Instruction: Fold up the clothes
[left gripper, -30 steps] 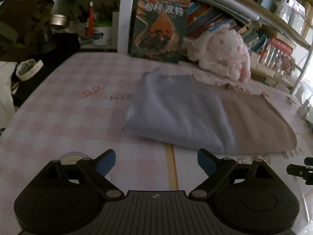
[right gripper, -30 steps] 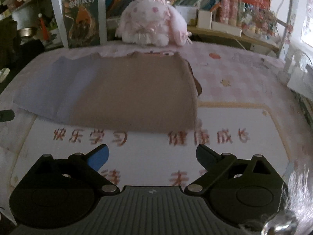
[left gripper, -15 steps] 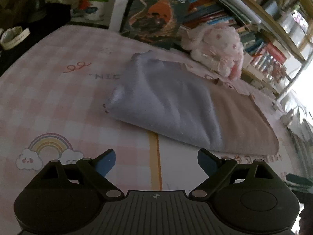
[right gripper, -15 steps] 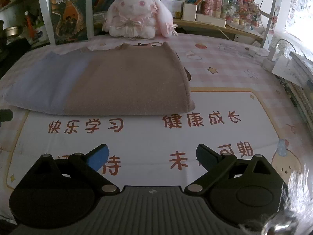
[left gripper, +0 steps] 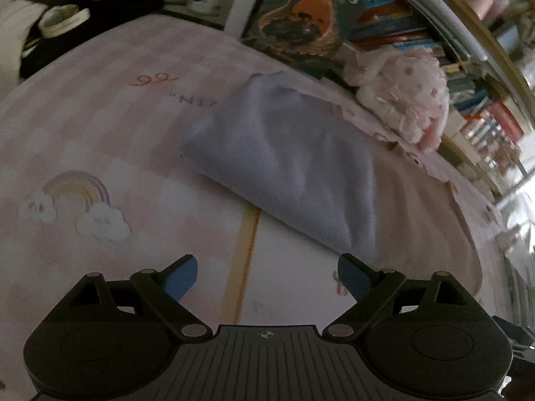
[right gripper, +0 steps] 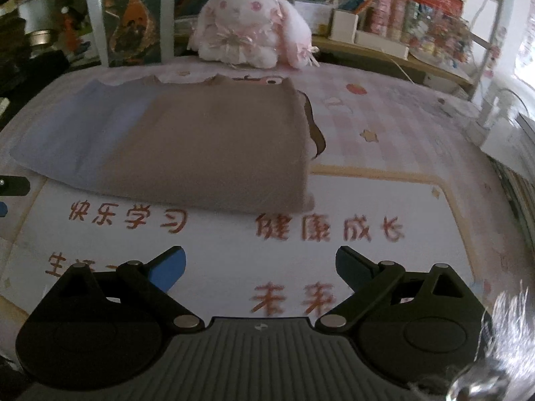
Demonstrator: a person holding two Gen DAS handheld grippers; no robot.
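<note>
A folded garment, lavender-blue on one half (left gripper: 284,167) and tan on the other (left gripper: 424,220), lies flat on the pink checked mat (left gripper: 100,127). In the right wrist view the tan half (right gripper: 214,147) is nearest and the blue half (right gripper: 83,127) runs off to the left. My left gripper (left gripper: 267,274) is open and empty, hovering short of the garment's near blue edge. My right gripper (right gripper: 260,264) is also open and empty, held back over the printed red characters in front of the tan edge. Neither touches the cloth.
A pink-and-white plush rabbit (right gripper: 247,33) sits behind the garment against bookshelves (right gripper: 418,23). A tall illustrated book (right gripper: 133,20) stands at the back left. Dark clutter and a white roll (left gripper: 63,20) lie off the mat's left edge.
The left gripper has swung and tilted, showing more of the mat's rainbow print. The right gripper drew back, then eased closer again. The garment has not moved and both grippers stayed open.
</note>
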